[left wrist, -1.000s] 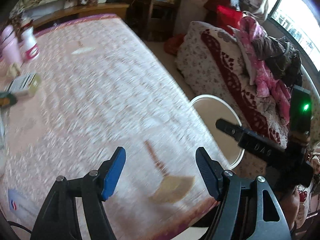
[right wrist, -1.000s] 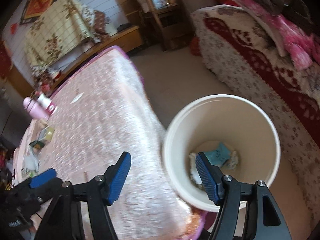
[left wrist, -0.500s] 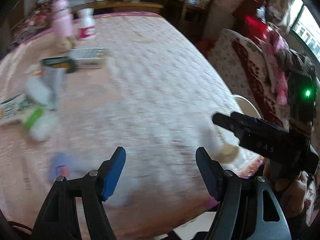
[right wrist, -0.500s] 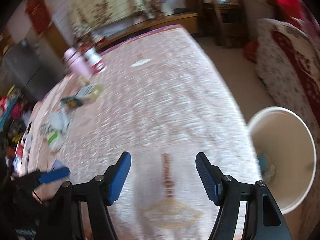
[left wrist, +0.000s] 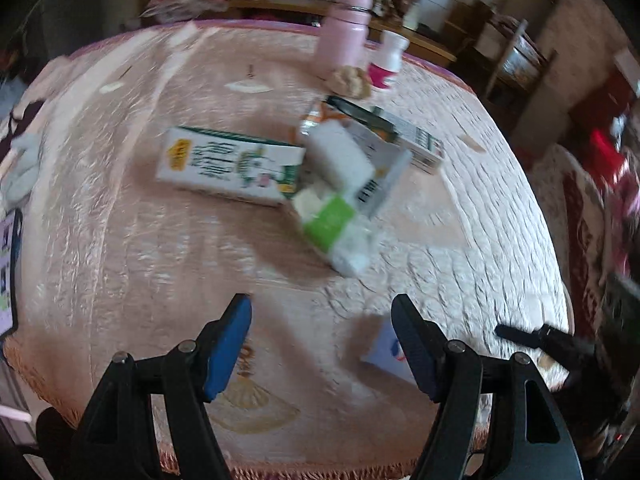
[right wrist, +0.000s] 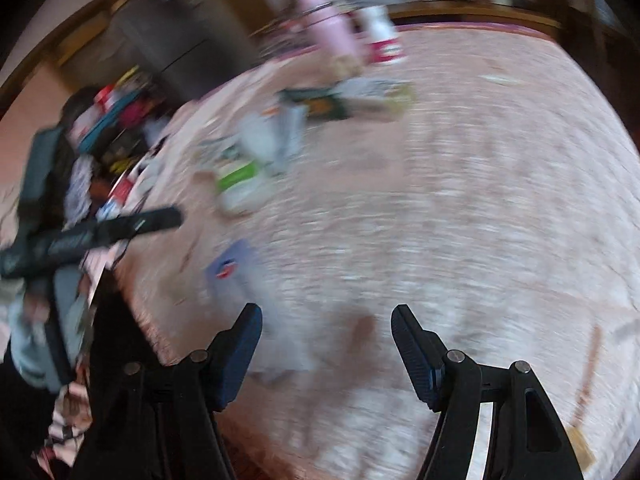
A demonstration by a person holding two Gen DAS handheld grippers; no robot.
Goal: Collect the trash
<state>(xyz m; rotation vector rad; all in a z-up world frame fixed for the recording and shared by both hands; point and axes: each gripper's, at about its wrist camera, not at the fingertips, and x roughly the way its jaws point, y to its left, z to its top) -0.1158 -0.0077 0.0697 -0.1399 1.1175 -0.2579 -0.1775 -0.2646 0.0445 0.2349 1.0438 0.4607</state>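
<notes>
- A second ago both cameras looked over the white bin beside the table; now the bin is out of both views and the litter in the middle of the pink quilted tablecloth (left wrist: pixel 120 216) fills them instead.
- The small flat blue-and-white packet (left wrist: pixel 384 350), a corner glimpse at the edge a second ago, now lies just ahead of the left gripper (left wrist: pixel 322 344), partly hidden behind its right finger.
- The left gripper's jaws stand well apart with nothing between them, the same gap as in the earlier pictures.
- The right gripper (right wrist: pixel 326 350) is likewise wide apart and holds nothing; its view is heavily smeared.
- From the left view the right gripper's black finger pokes in at the far right edge, low, over the table's rim.
- Taking the pink flask (left wrist: pixel 346 28) at the far side of the table as the mark: the white and green carton (left wrist: pixel 230 164) lies flat, nearer than the flask and to its left, its long axis running left to right, tilted a little down toward the right.
- The green-banded white tissue pack (left wrist: pixel 336 228) lies nearer still, almost straight in front of the flask, its long axis slanting from upper left to lower right.
- Between that pack and the flask lies a heap of white packs and opened boxes (left wrist: pixel 372 148); which one touches which is hard to tell.
- A crumpled tan wad (left wrist: pixel 350 80) rests at the flask's foot, with a white and pink jar (left wrist: pixel 388 62) just to the flask's right.
</notes>
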